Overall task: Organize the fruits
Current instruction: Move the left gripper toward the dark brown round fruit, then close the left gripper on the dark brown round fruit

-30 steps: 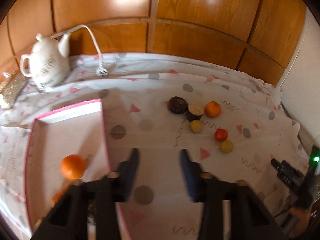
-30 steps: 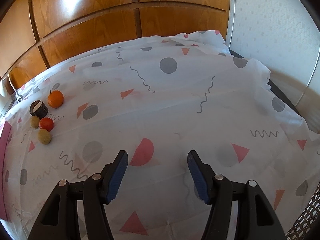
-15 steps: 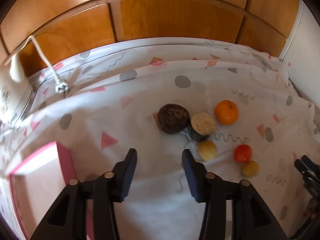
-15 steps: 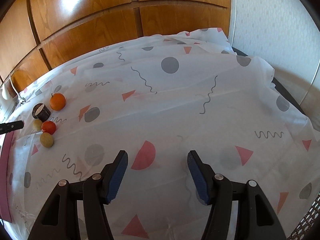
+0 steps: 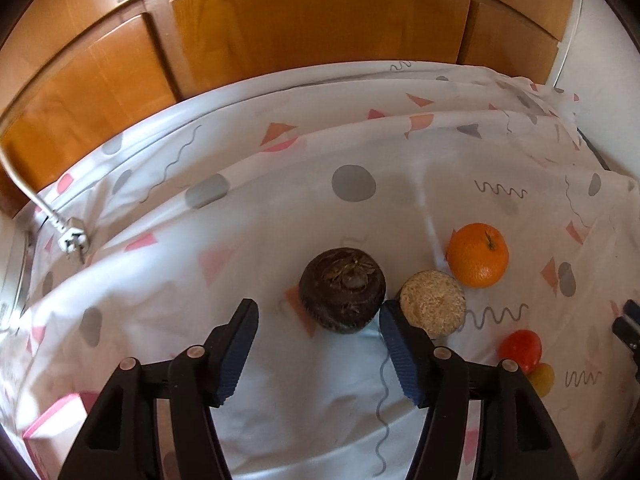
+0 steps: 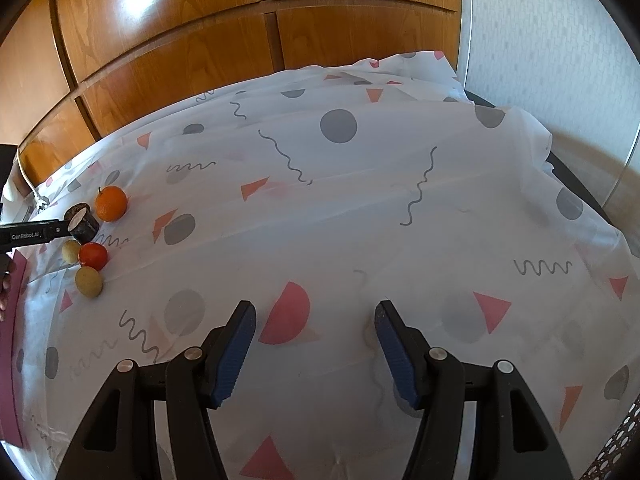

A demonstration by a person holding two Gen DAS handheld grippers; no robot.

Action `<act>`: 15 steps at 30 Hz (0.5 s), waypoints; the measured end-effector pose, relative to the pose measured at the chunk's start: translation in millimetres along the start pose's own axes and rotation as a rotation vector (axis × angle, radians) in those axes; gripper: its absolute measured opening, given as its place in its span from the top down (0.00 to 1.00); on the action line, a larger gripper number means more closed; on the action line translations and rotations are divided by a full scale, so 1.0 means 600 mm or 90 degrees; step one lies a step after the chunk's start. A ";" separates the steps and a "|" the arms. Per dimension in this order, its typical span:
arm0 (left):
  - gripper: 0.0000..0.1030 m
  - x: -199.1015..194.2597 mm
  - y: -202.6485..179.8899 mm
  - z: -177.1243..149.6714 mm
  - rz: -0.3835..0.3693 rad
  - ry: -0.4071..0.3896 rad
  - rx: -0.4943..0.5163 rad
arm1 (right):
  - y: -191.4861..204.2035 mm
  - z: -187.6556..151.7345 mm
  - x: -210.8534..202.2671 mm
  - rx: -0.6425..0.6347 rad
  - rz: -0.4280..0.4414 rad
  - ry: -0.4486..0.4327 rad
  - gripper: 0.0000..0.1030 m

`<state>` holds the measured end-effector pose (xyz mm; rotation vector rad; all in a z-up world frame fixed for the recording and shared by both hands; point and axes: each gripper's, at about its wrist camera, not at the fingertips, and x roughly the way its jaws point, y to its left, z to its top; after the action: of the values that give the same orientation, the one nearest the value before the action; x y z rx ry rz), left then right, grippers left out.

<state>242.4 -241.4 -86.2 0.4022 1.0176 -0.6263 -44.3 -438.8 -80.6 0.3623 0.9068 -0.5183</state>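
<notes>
Blue rubber pads on my left gripper (image 5: 316, 322) are spread wide with nothing between them yet, and from the left wrist view the dark brown fruit (image 5: 342, 289) sits just ahead of the gap, a bit toward the right finger. A tan cut-faced fruit (image 5: 433, 308) is right up against it, basically at my right fingertip, with the orange (image 5: 477, 255) just beyond. A red tomato (image 5: 521, 350) and a small yellow fruit (image 5: 542, 378) sit off to the right. The pink tray (image 5: 54, 420) corner peeks in at bottom left, so that's where I figure this goes.

My worry: that right finger has almost no room to slip between the brown one and the tan one, so if I push in like this I'll probably shove the tan piece into the orange and send things rolling on this loose tablecloth (image 5: 280, 208).

From the right wrist view, my right gripper (image 6: 312, 338) hangs open over bare patterned cloth, holding nothing, well apart from the fruit cluster at far left. The left tool shows there, reaching in beside the cut fruit (image 6: 83, 222).
</notes>
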 end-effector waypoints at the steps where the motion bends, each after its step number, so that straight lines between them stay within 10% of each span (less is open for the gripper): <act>1: 0.35 0.004 0.003 0.004 -0.007 -0.003 -0.008 | 0.000 0.000 0.000 0.000 0.000 0.000 0.39; 15: 0.57 -0.029 0.005 -0.026 -0.043 -0.020 -0.117 | 0.004 0.000 0.000 -0.012 -0.006 -0.004 0.39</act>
<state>227.3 -225.0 -78.3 0.1971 1.0518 -0.5929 -42.8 -437.2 -80.3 0.3403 0.9072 -0.5188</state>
